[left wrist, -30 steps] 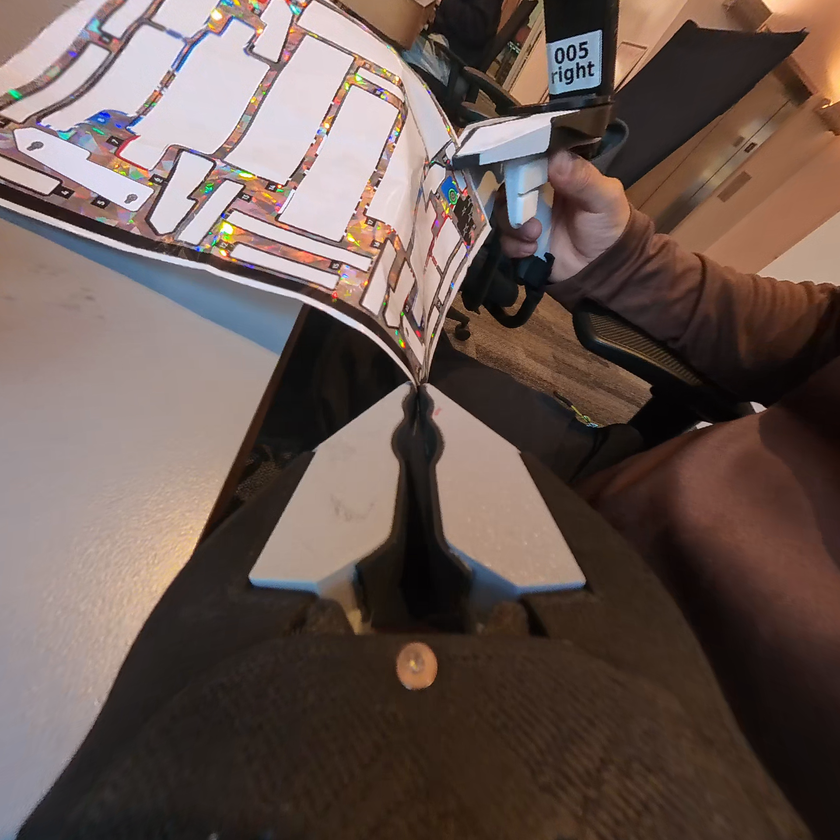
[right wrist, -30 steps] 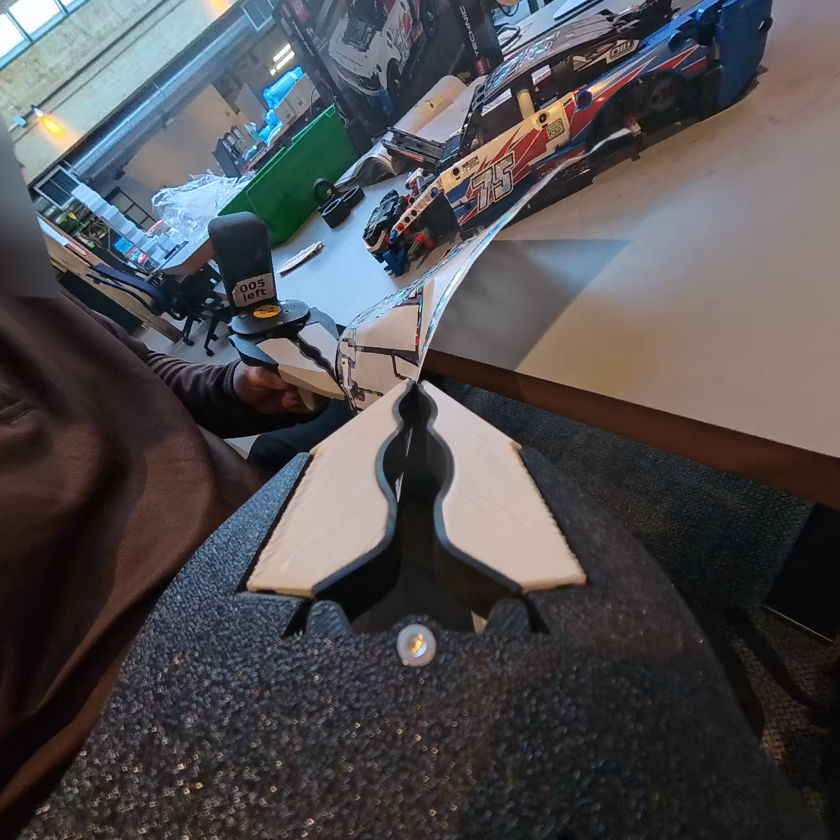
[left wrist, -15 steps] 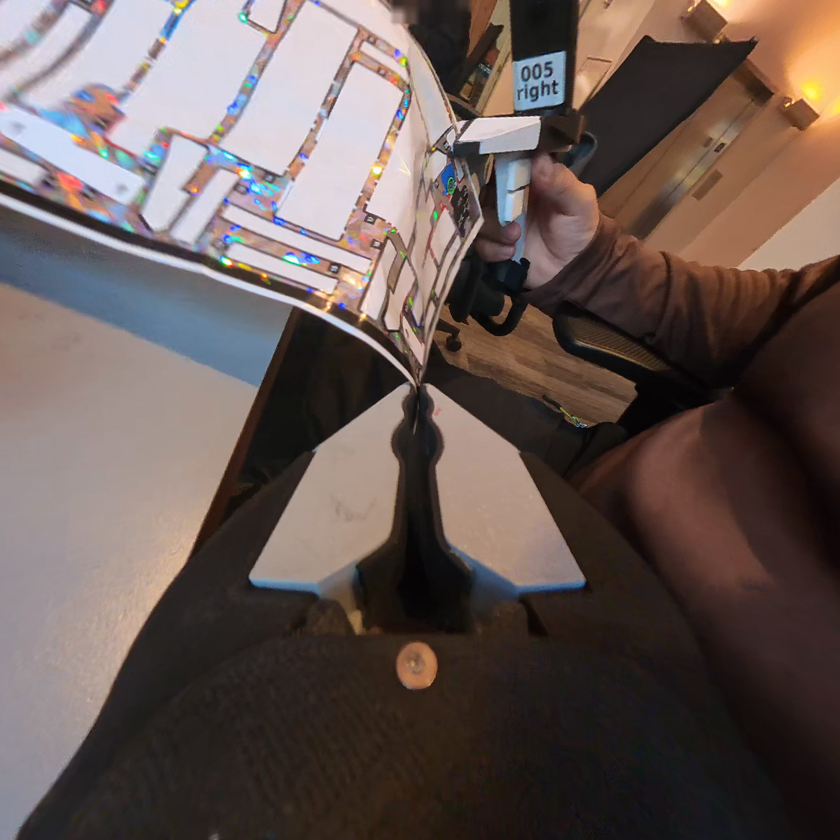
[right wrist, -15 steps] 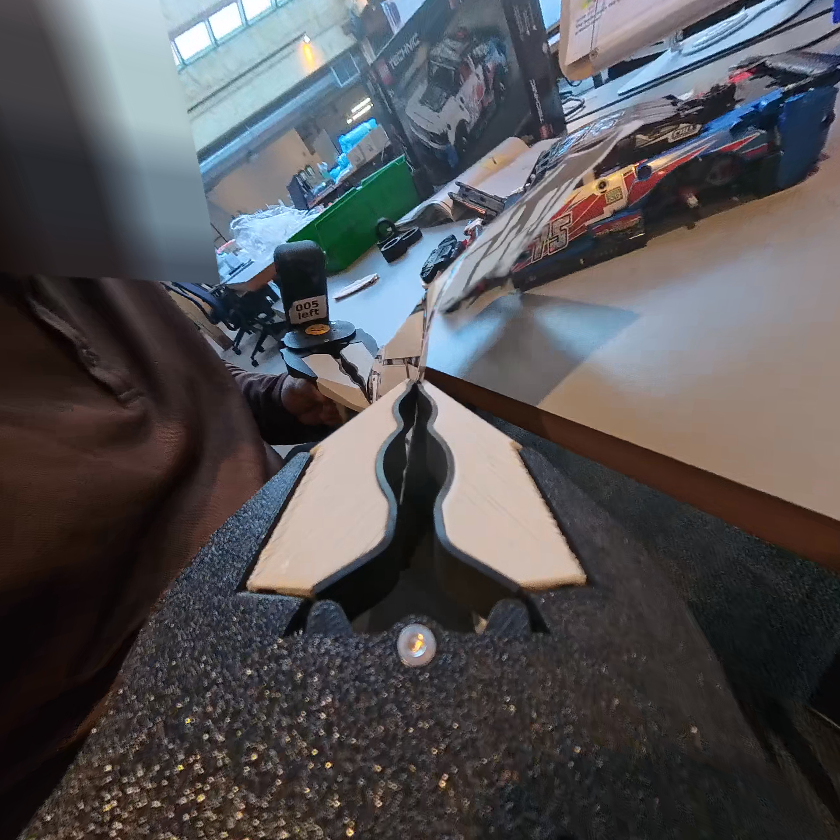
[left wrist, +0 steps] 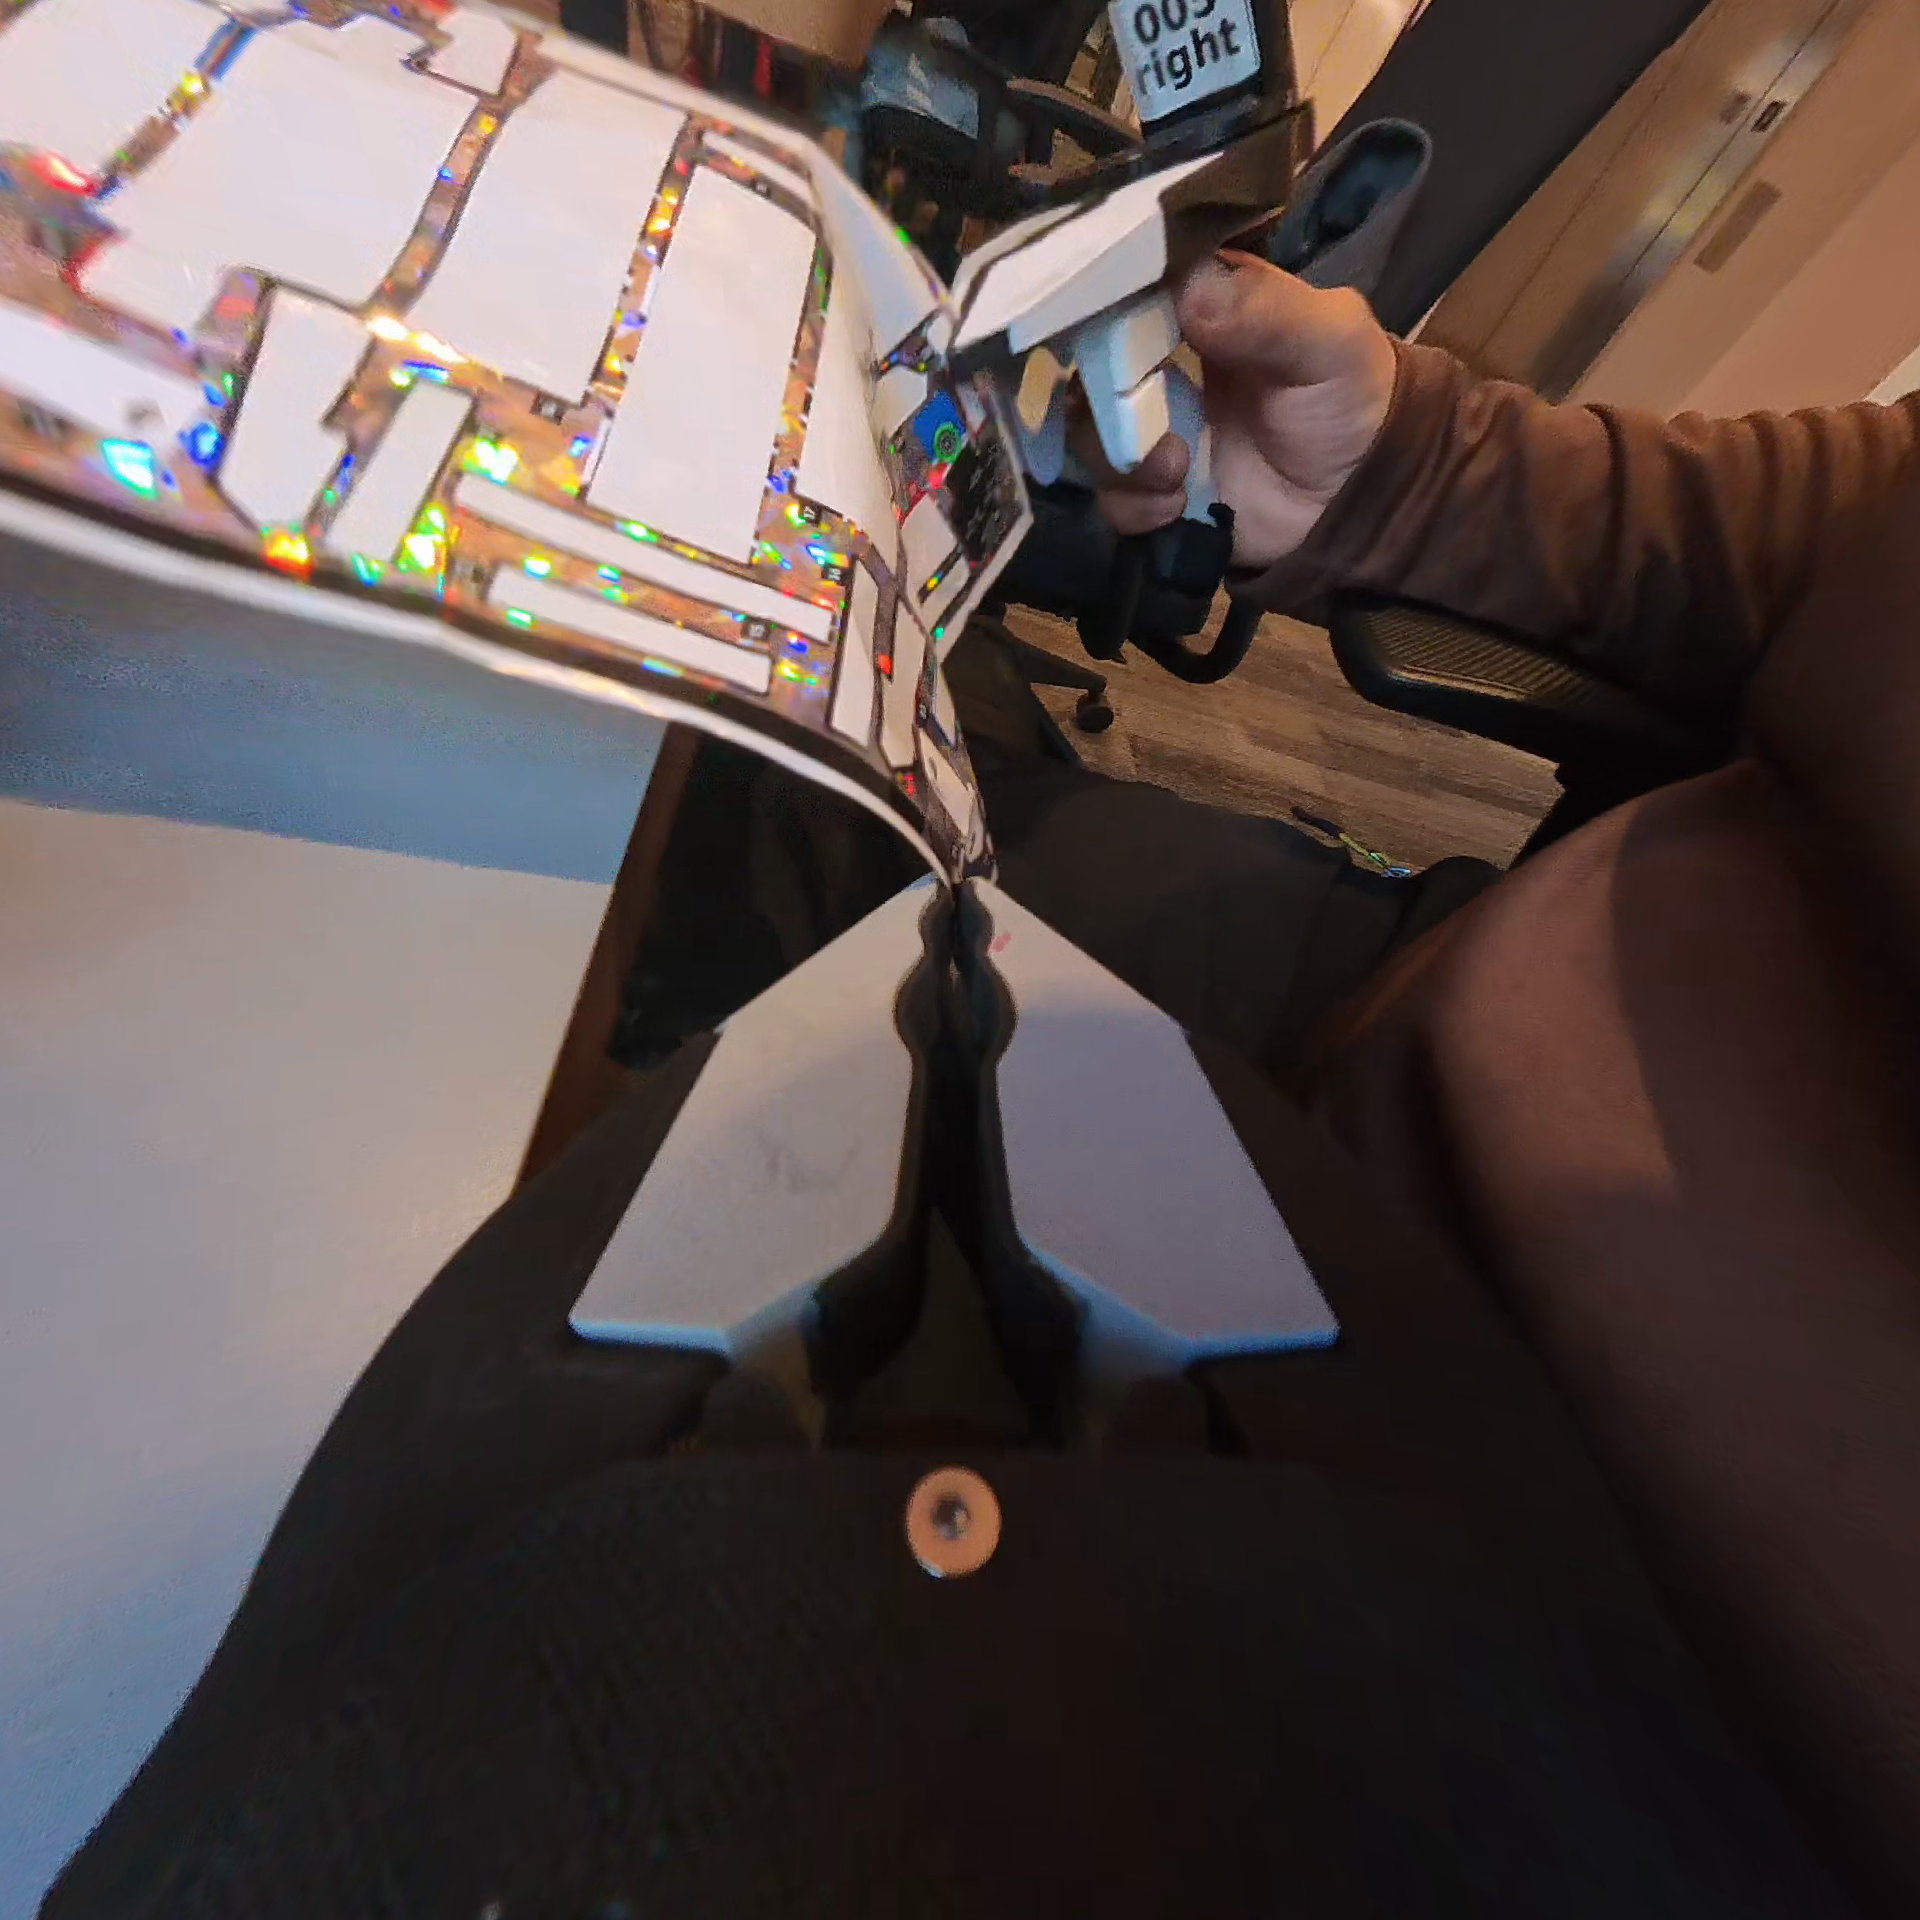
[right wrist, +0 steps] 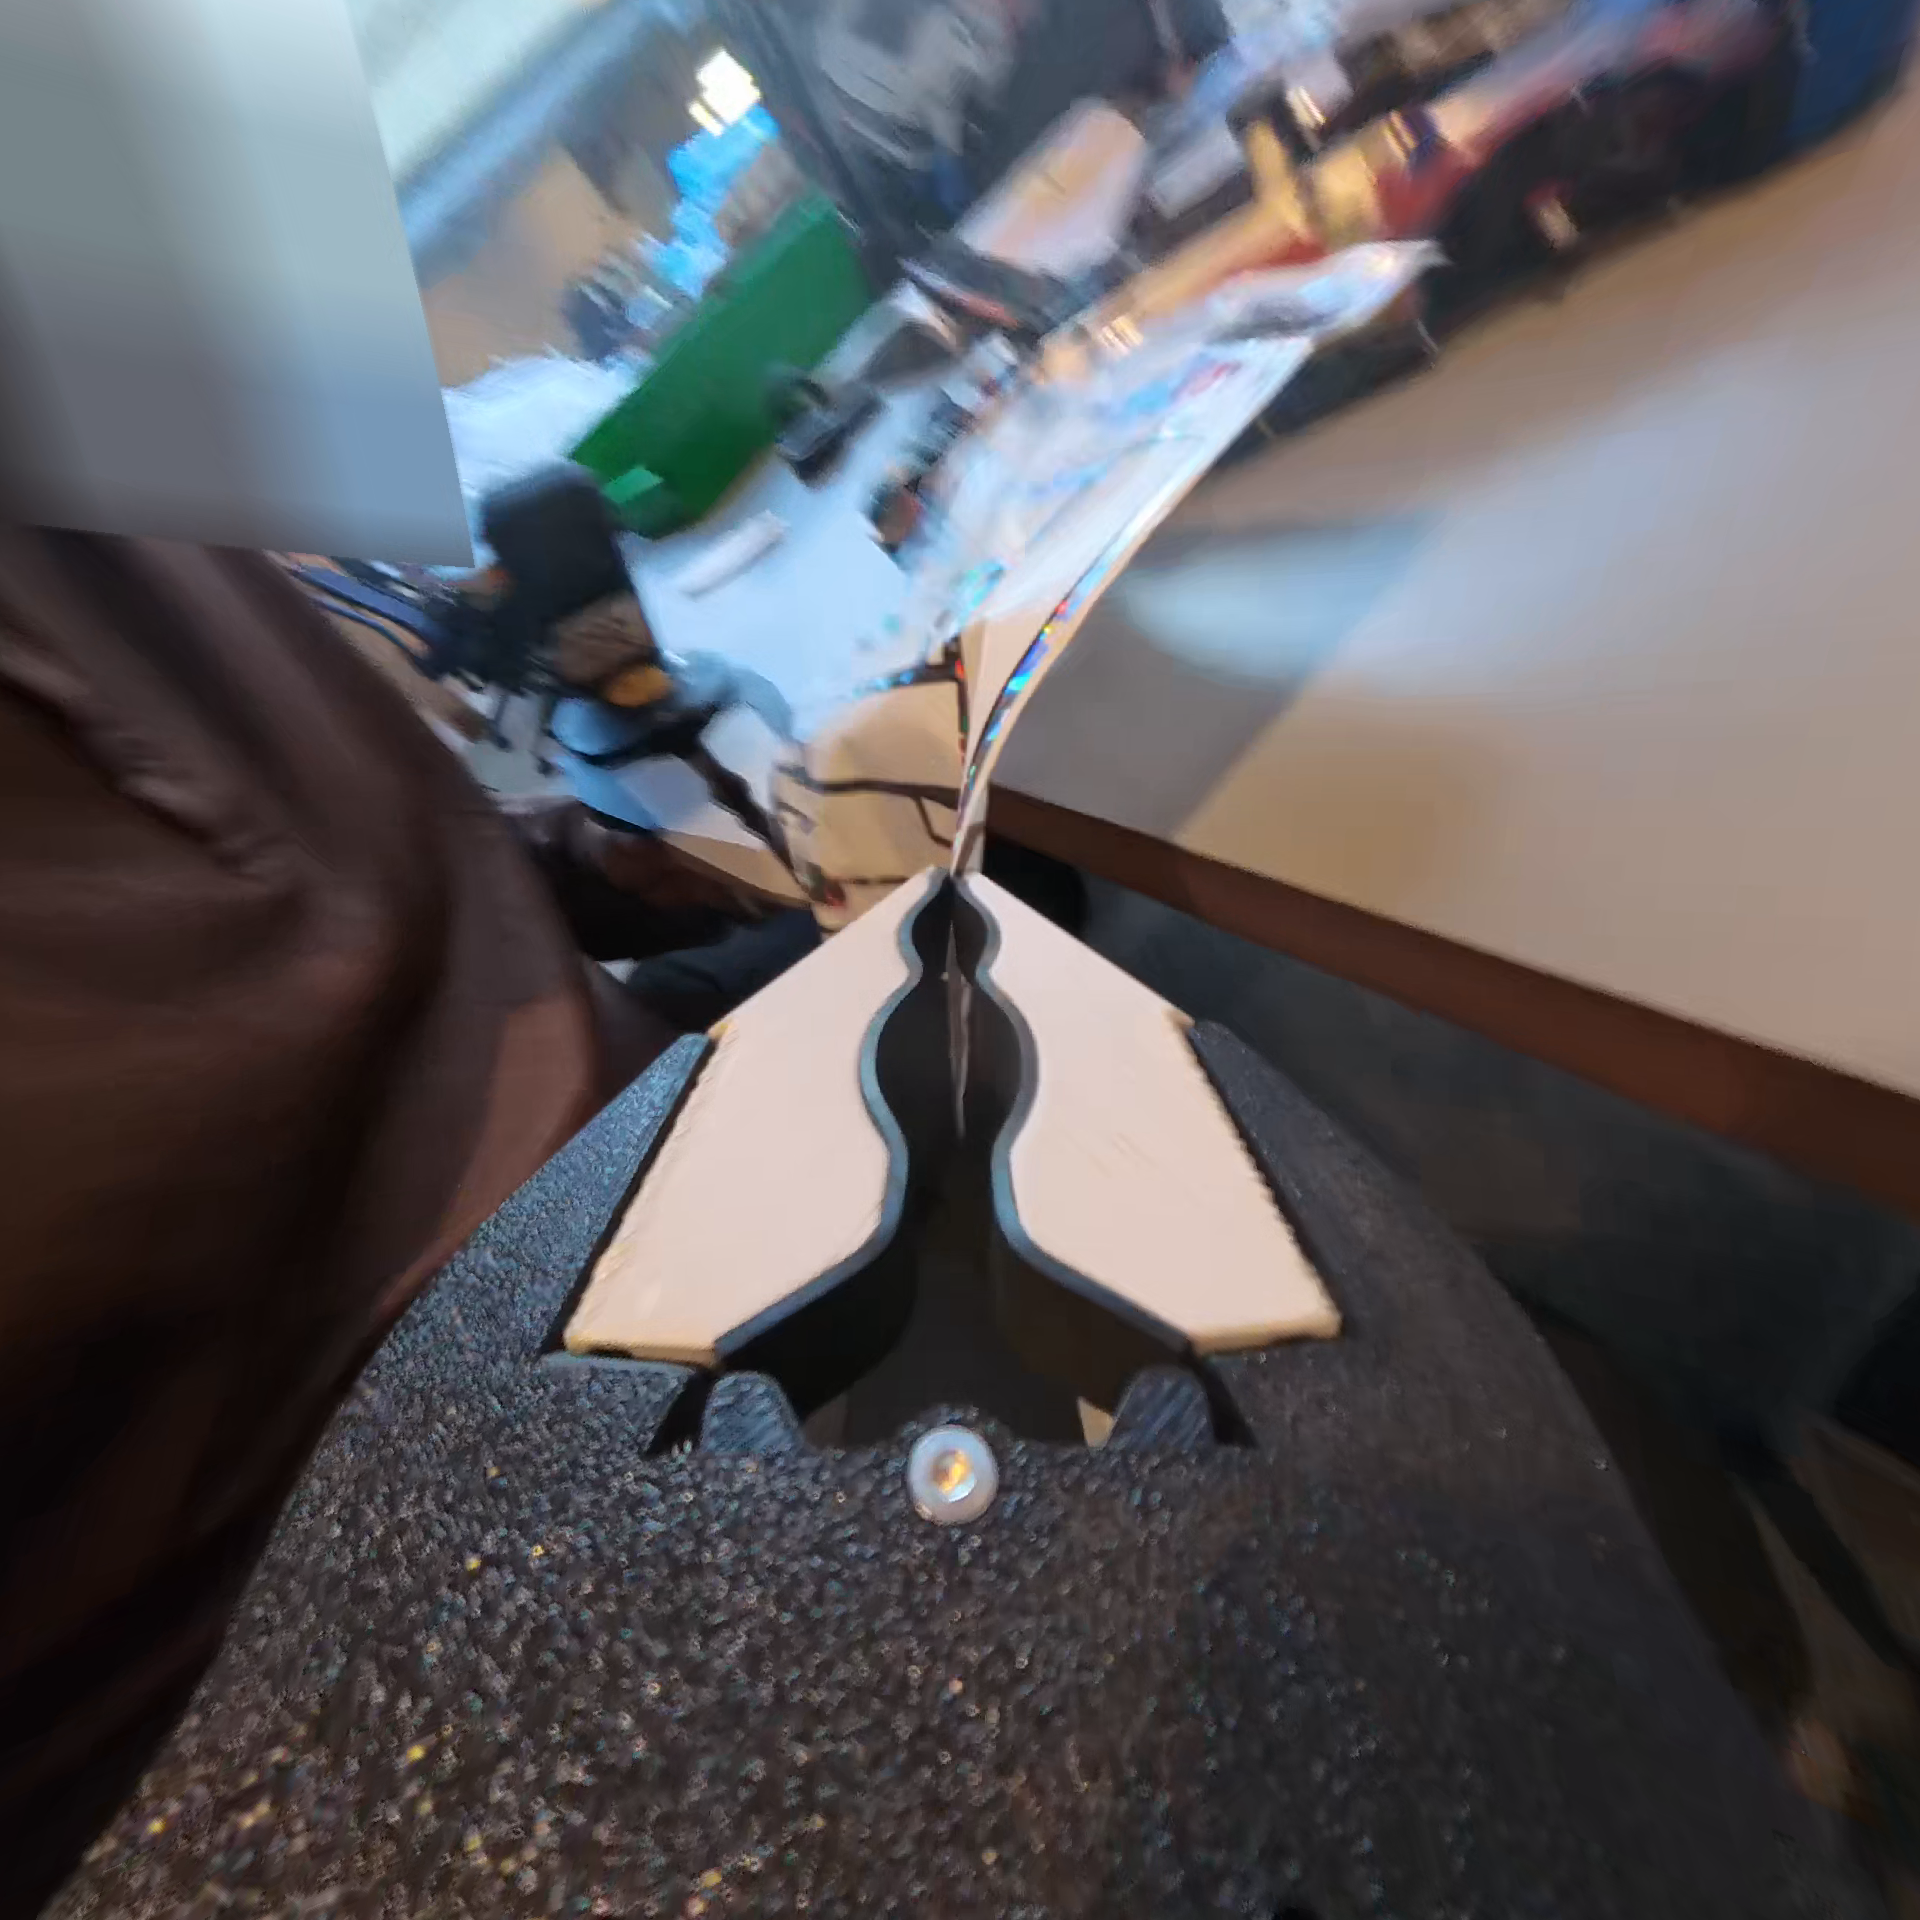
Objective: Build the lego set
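Note:
A holographic sticker sheet (left wrist: pixel 540 343) with several white blank shapes is held in the air over the table's near edge. My left gripper (left wrist: pixel 958 885) is shut on one corner of it. My right gripper (right wrist: pixel 951 878) is shut on another edge of the same sheet (right wrist: pixel 1122 457), which bends up and away. The right gripper also shows in the left wrist view (left wrist: pixel 1049 281), held by a hand (left wrist: pixel 1278 405). The red, white and blue lego race car (right wrist: pixel 1558 135) lies blurred at the far end of the table. The left gripper (right wrist: pixel 769 821) shows blurred in the right wrist view.
The white table (left wrist: pixel 208 1143) has a brown front edge (right wrist: pixel 1455 977). A green bin (right wrist: pixel 727 416) stands far back. Office chairs (left wrist: pixel 1507 675) and a wooden floor (left wrist: pixel 1299 748) lie beyond. The person's brown-clad arm and leg (left wrist: pixel 1662 1143) are close on the right.
Both grippers have kept hold of the sheet. The sheet has swung and flexed, and the right gripper has come closer to the left one. The right wrist view is now motion-blurred.

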Motion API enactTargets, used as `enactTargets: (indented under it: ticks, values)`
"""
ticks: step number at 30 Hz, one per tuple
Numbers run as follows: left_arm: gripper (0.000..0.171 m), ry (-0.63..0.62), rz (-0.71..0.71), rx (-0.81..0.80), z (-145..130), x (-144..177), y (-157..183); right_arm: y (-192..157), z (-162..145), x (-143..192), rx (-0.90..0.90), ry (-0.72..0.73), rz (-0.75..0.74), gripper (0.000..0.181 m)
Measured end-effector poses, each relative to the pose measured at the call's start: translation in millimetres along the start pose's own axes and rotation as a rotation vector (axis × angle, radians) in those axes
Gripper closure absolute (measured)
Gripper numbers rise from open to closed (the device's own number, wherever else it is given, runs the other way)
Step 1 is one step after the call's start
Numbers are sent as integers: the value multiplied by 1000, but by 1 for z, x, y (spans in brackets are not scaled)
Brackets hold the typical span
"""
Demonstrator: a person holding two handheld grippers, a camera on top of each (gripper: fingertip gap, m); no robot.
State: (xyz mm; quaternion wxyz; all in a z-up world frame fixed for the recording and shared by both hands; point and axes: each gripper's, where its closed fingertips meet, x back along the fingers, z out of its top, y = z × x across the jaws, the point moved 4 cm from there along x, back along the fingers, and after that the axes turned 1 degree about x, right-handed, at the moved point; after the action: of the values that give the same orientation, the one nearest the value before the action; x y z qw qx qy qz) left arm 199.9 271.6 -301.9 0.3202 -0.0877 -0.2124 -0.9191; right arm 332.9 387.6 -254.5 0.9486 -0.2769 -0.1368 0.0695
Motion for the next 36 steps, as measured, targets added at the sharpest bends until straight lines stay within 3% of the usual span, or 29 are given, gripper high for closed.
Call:
enactTargets:
  ticks: [8,16,21,36]
  values:
    - [171,81,-54,110,16,8,7,4,-4,-3,-20,-42,-57,181]
    - [171,120,-104,228,17,6,14,-19,6,3,55,-1,-35,181]
    - [171,241,-236,344,33,14,34,-35,13,9,82,43,13,181]
    - [171,222,-161,189,28,27,60,-56,20,-4,190,21,23,181]
